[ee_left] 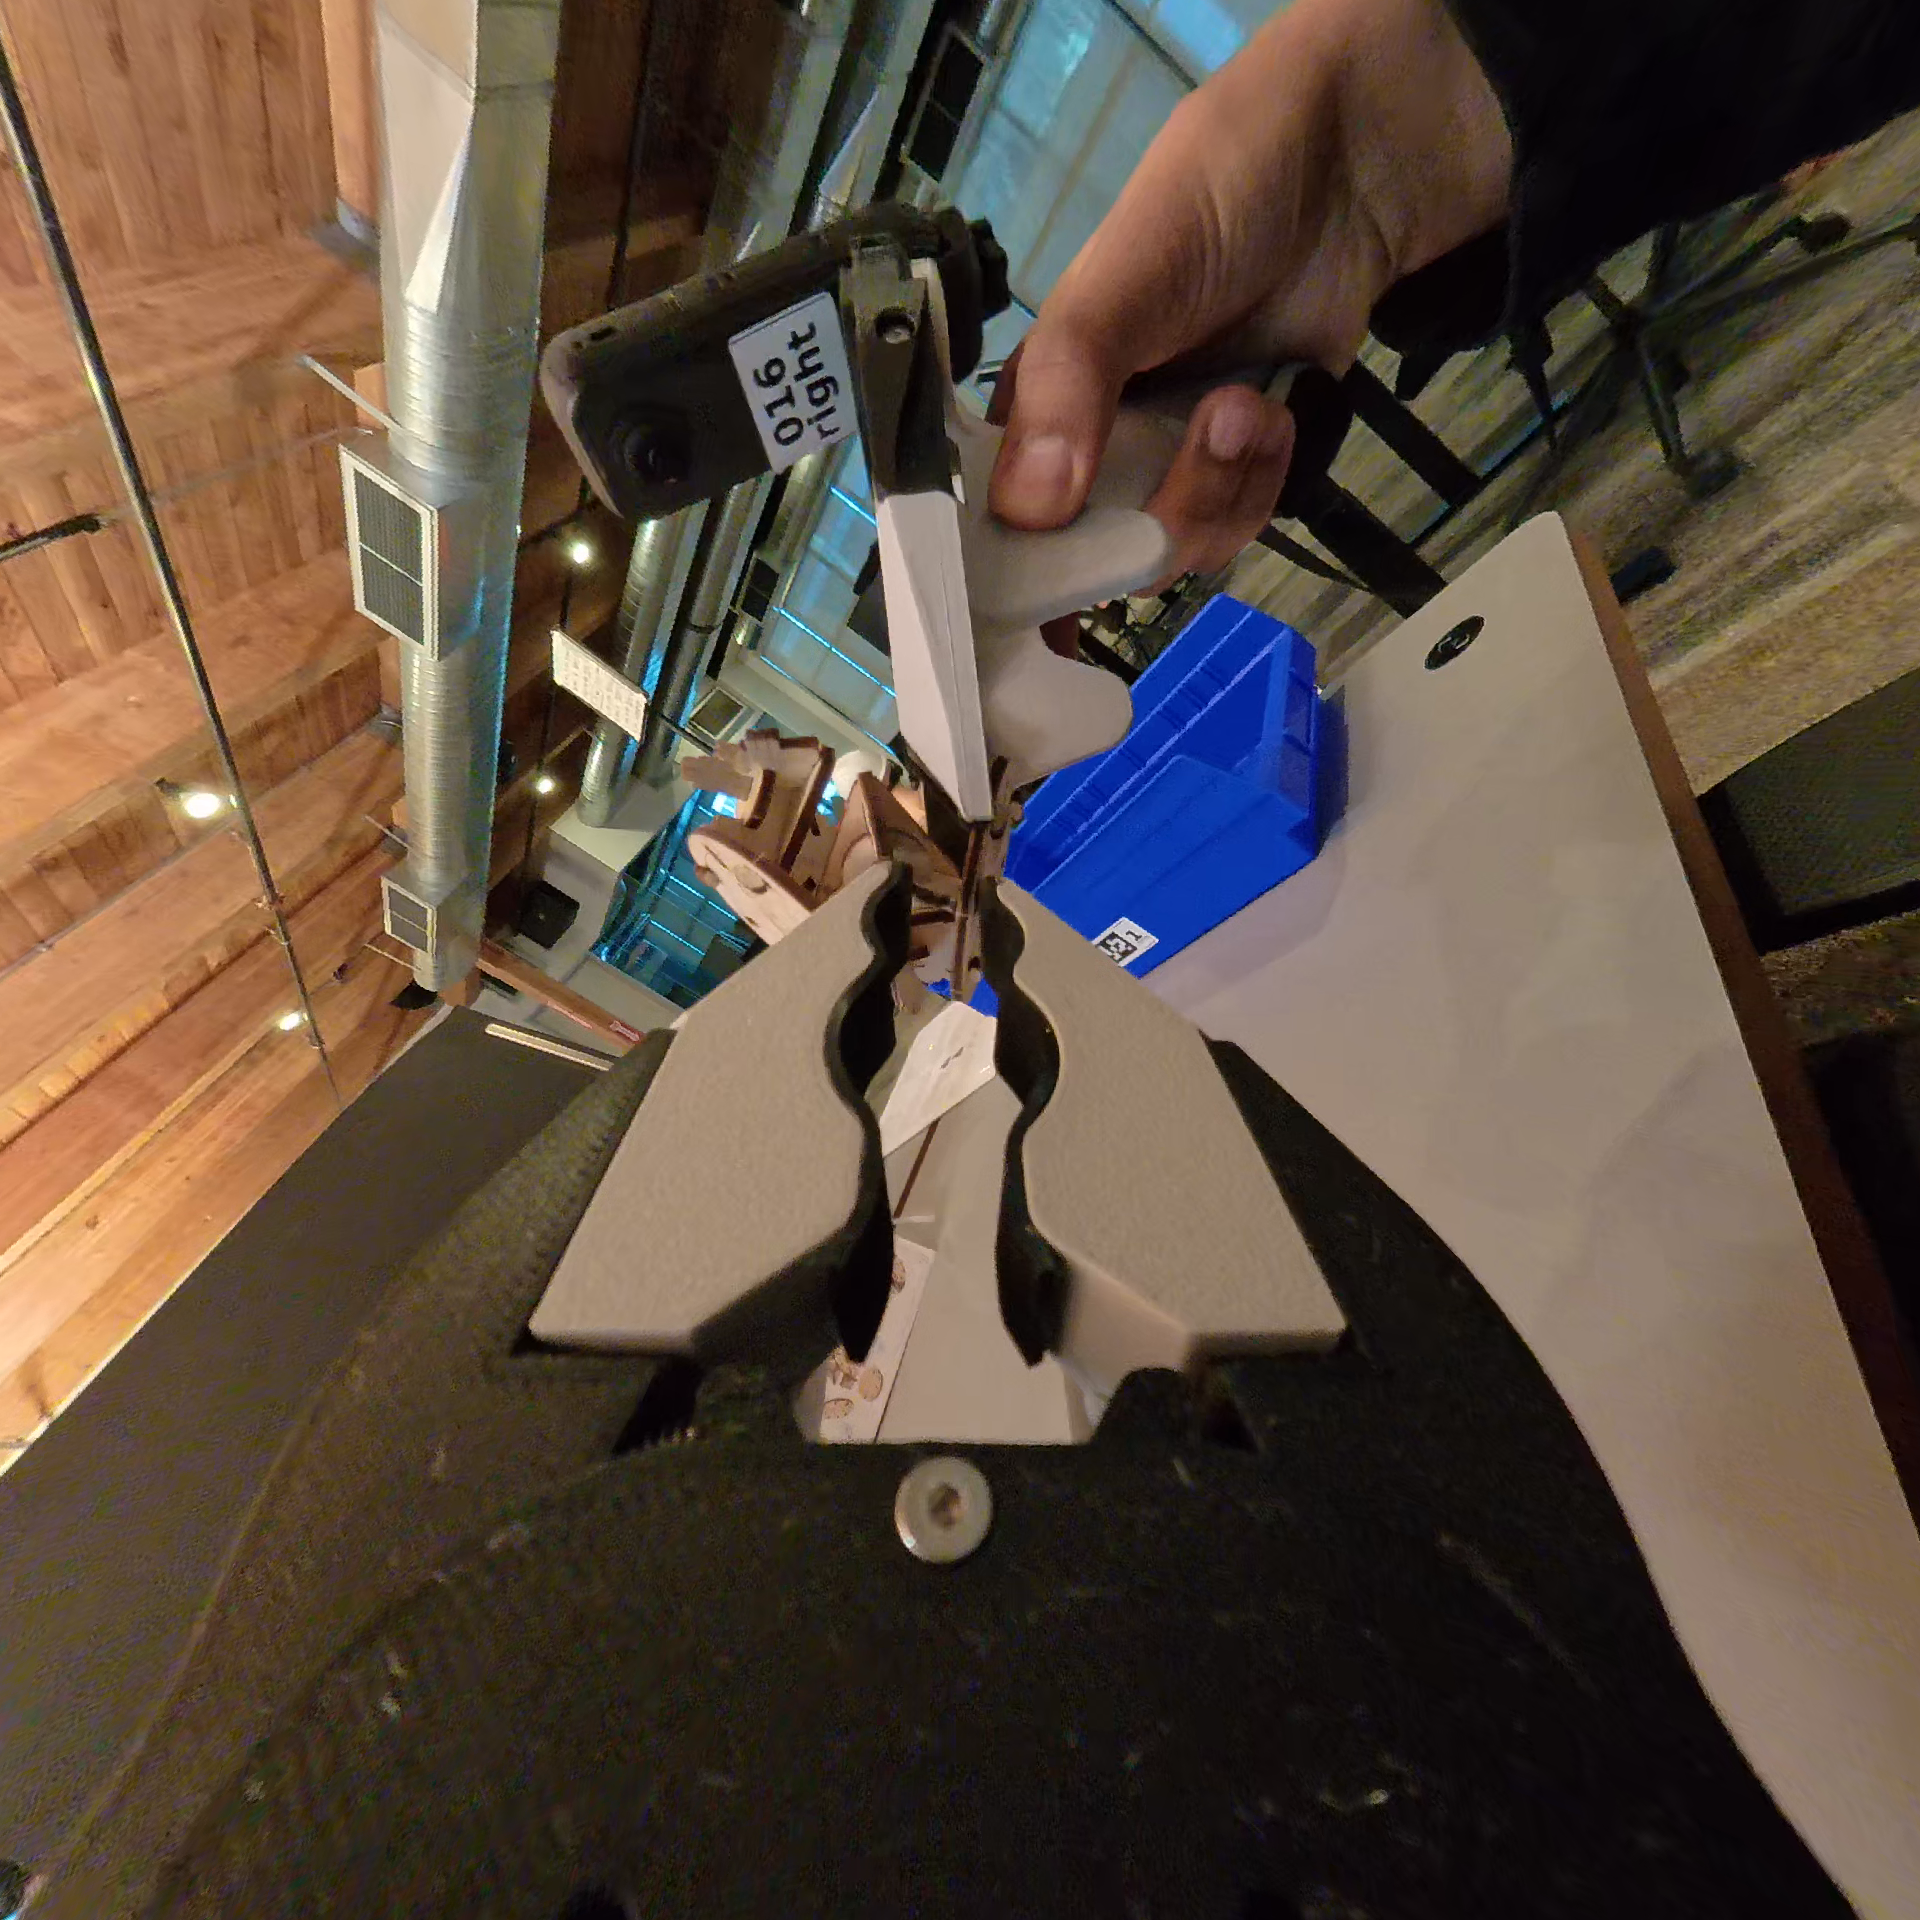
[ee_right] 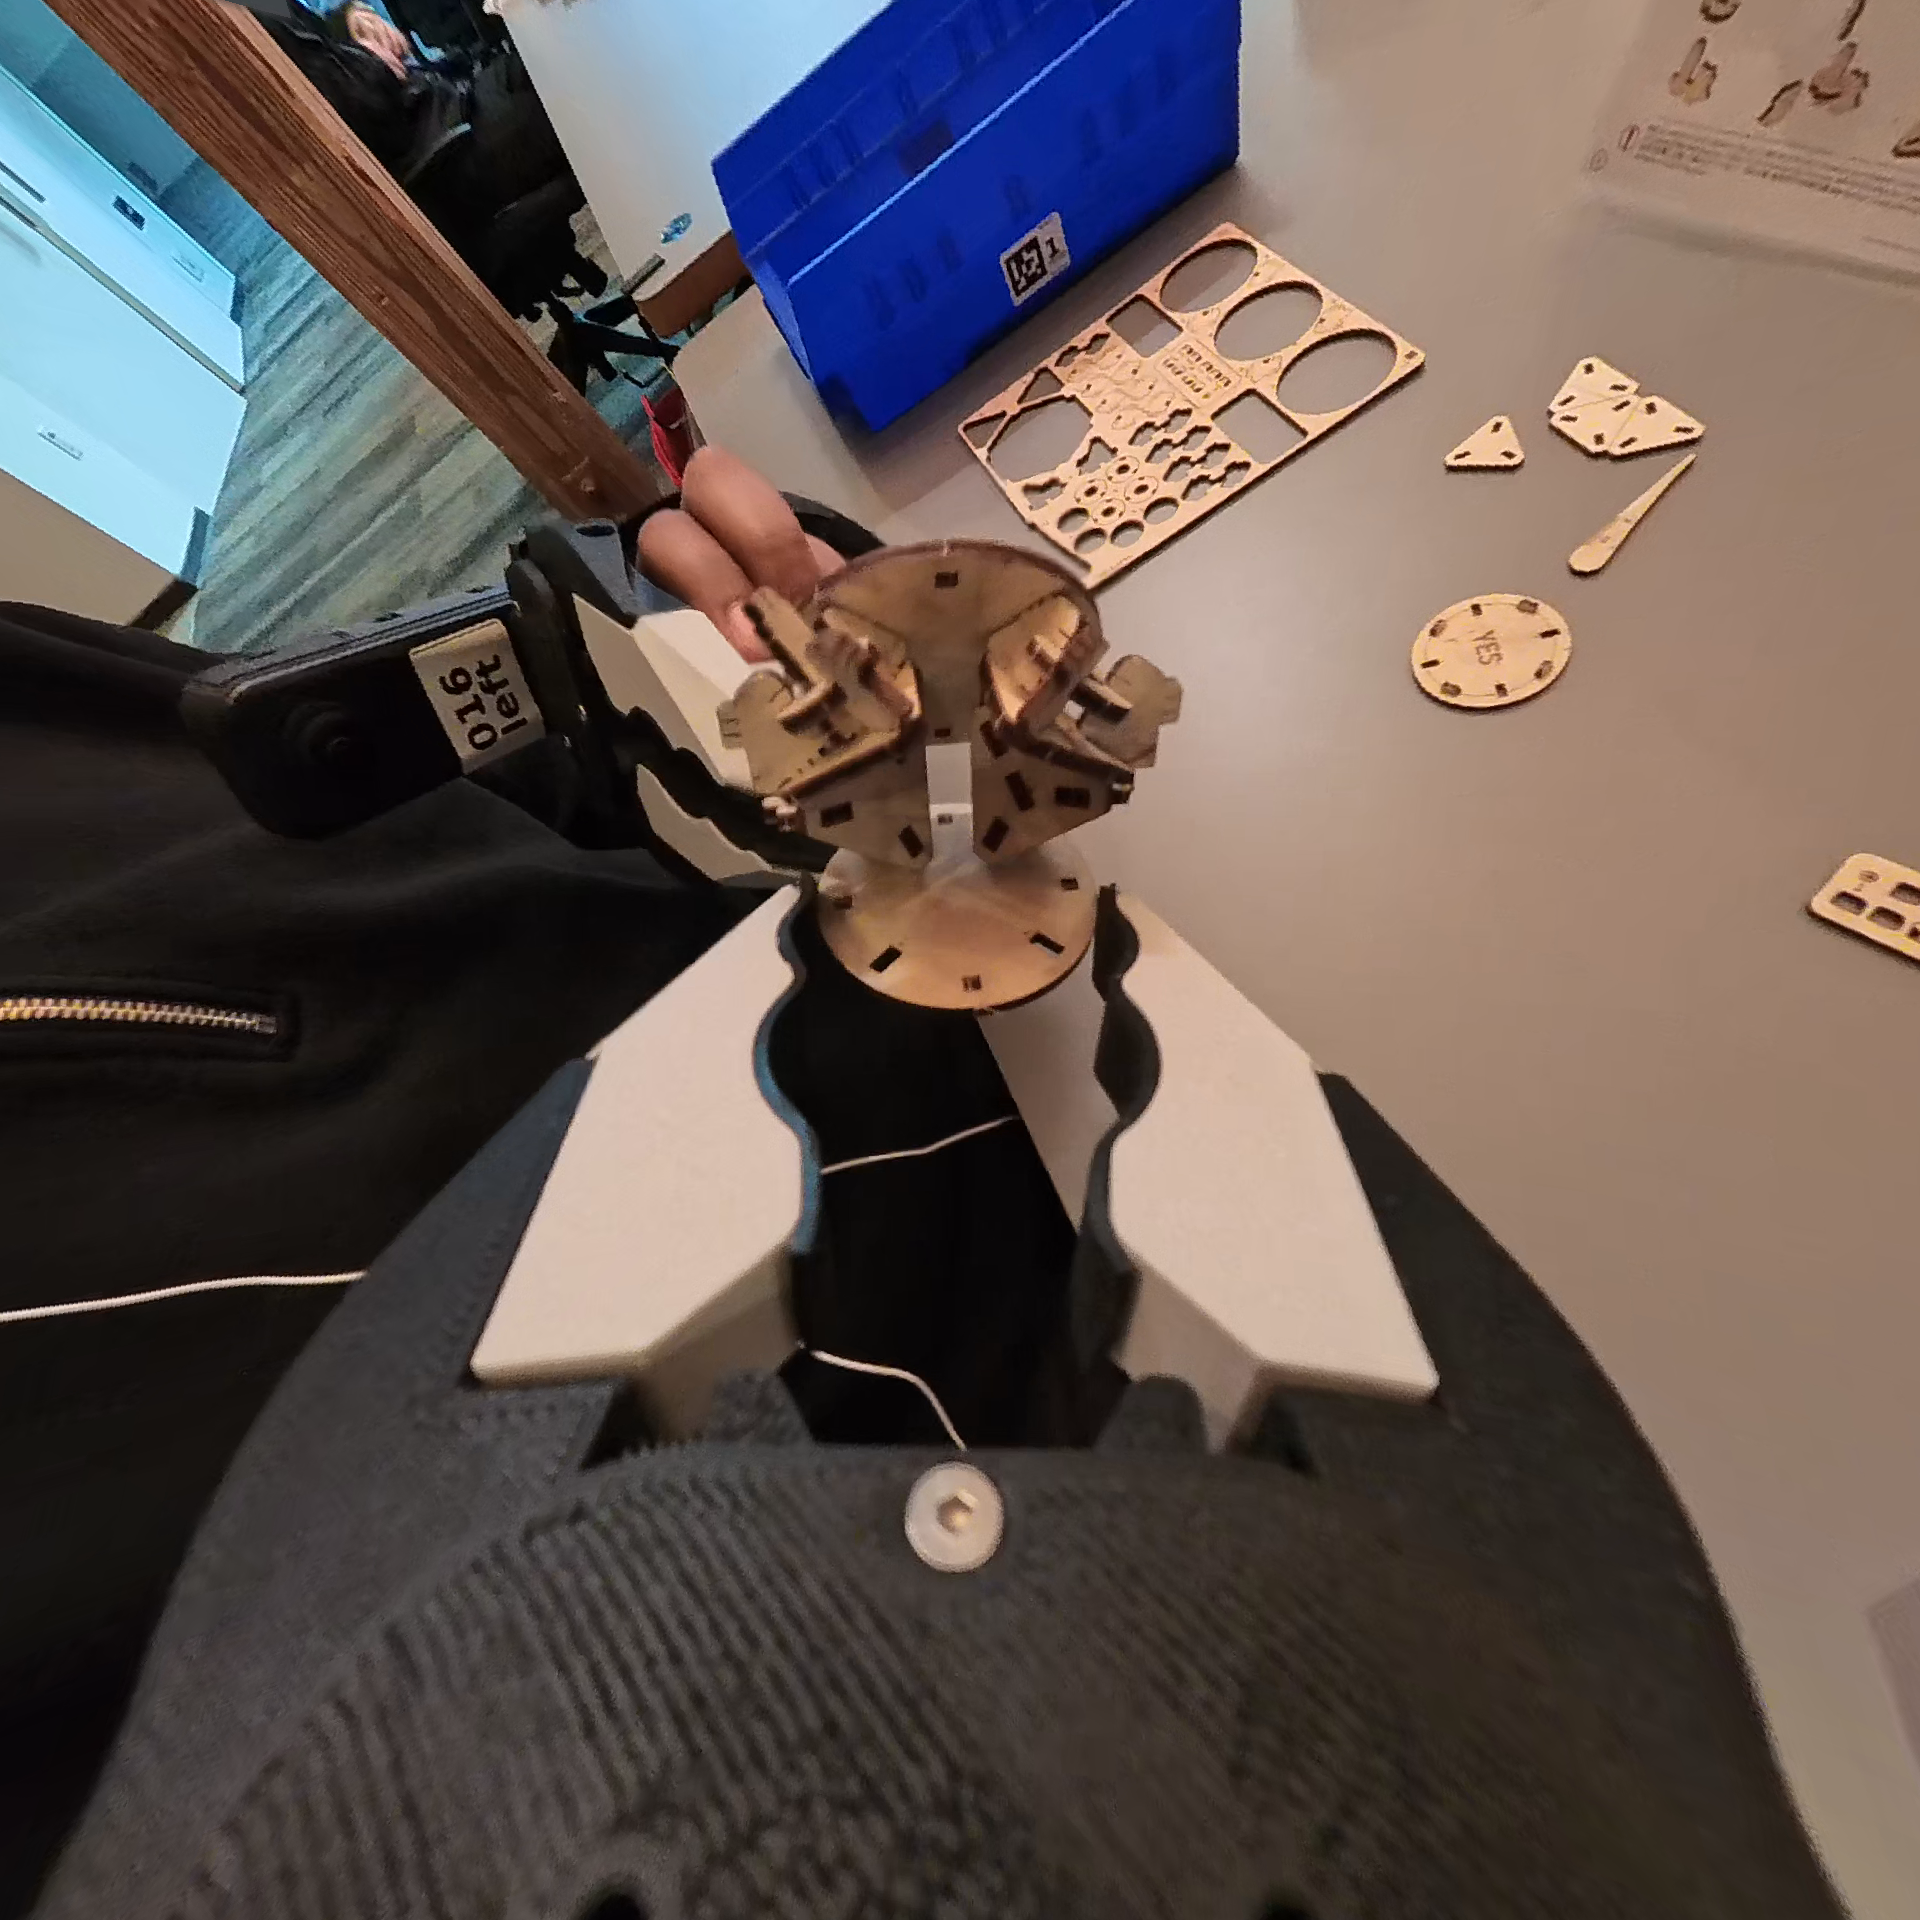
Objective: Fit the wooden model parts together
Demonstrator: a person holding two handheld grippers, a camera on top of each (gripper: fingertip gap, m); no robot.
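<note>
The right gripper [ee_right: 951,935] is held up above a grey table [ee_right: 1455,1039], its two grey fingers with black wavy pads standing wide apart. Spanning the gap at their tips is the round, pale plywood base disc [ee_right: 956,951] of a half-built, laser-cut wooden model [ee_right: 935,727]. The disc's left edge sits against the left pad. On the right a sliver of gap seems to show, so whether that pad presses is hard to say. Gripping the flat disc by its rim would keep the model upright and its upper parts clear.

Just beyond the fingertips, the model rises from the disc: two wedge-shaped slotted clusters flare outward, left and right, with a narrow gap between them, and a second round disc caps the far side. Its wood is light tan with dark burnt edges and small rectangular slots.

From the left of the fingers the left gripper [ee_left: 951,894] reaches in. Its jaws are narrow, closed to a slim gap around a thin wooden edge of the model's side, seemingly to steady it; firm contact cannot be confirmed.

Farther off, right of the fingers, lie a loose wooden disc [ee_right: 1491,649], triangular pieces [ee_right: 1621,410] and an emptied plywood sheet [ee_right: 1195,395]. Beyond those stands a blue plastic bin [ee_right: 935,208].
</note>
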